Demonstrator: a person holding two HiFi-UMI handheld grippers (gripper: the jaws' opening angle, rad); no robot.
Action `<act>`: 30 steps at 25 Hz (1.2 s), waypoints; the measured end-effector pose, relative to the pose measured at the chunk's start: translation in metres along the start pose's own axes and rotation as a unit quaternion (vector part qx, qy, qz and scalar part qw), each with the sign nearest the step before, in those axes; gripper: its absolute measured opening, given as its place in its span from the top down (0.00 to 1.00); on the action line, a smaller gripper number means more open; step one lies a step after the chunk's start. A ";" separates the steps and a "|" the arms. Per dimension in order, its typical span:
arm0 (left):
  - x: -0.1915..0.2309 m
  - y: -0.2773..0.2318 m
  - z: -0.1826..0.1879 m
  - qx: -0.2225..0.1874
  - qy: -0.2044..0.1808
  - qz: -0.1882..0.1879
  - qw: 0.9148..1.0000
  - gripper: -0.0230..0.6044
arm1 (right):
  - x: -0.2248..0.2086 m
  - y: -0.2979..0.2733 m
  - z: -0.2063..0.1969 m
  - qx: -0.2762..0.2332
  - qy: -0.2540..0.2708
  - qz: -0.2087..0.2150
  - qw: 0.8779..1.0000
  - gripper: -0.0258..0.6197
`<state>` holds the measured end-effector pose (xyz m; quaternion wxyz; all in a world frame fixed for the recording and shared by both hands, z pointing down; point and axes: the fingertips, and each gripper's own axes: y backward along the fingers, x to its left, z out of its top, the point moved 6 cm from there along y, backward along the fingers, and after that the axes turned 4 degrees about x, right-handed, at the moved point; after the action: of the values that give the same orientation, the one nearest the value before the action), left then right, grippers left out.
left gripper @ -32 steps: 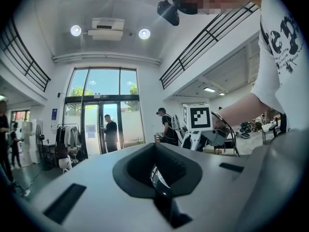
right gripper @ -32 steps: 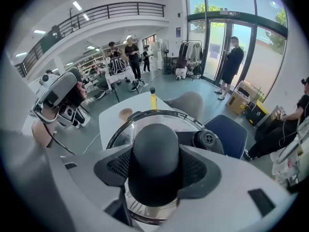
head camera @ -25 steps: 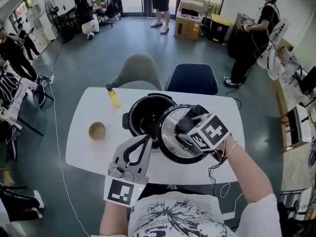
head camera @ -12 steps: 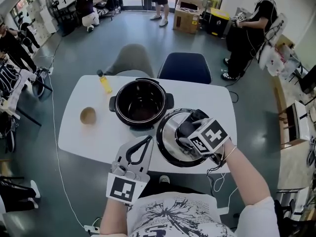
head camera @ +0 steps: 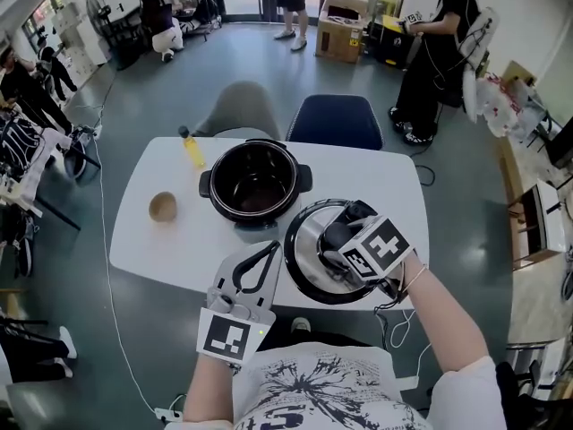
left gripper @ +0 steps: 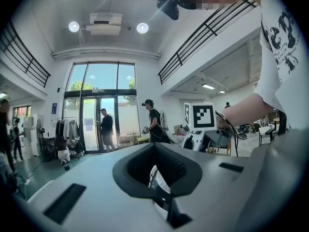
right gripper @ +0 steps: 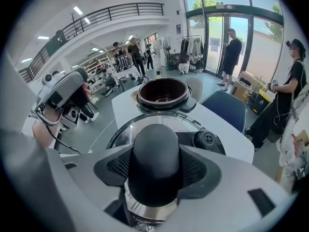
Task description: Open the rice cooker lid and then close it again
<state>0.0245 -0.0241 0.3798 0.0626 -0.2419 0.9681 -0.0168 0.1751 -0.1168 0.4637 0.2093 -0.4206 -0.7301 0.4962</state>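
Observation:
The black rice cooker [head camera: 255, 182] stands open on the white table [head camera: 376, 182], its dark inner pot bare. Its round steel lid [head camera: 309, 262] is over the table's front right part, beside the cooker. My right gripper [head camera: 338, 240] points steeply down and is shut on the lid's black knob [right gripper: 155, 158], which fills the gap between the jaws. In the right gripper view the cooker [right gripper: 163, 93] sits beyond the lid [right gripper: 145, 127]. My left gripper [head camera: 267, 253] is level at the table's front edge, just left of the lid, shut with nothing in it.
A yellow bottle [head camera: 191, 148] and a small brown bowl [head camera: 163, 207] sit on the table's left part. A blue chair [head camera: 334, 122] and a grey chair [head camera: 243, 108] stand behind the table. Several people stand further off in the room.
The lid, held by my right gripper, has come off the cooker's right rim towards the table's front right and lower. My left gripper drew back slightly towards the front edge.

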 end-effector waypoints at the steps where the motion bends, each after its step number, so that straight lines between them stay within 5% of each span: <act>1: 0.002 0.000 0.003 -0.002 0.001 0.001 1.000 0.94 | 0.001 0.001 0.003 0.000 0.001 0.000 1.000 0.50; 12: 0.034 0.000 0.016 -0.027 -0.009 0.008 1.000 0.94 | 0.014 0.022 0.054 -0.027 0.032 -0.013 0.999 0.50; 30: 0.249 -0.006 0.013 -0.022 -0.017 -0.011 1.000 0.94 | 0.030 -0.054 0.250 -0.034 0.007 -0.025 0.999 0.50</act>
<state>-0.1890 -0.1462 0.3393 0.0737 -0.2538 0.9644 0.0080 -0.0444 -0.2372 0.4042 0.2122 -0.4131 -0.7553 0.4624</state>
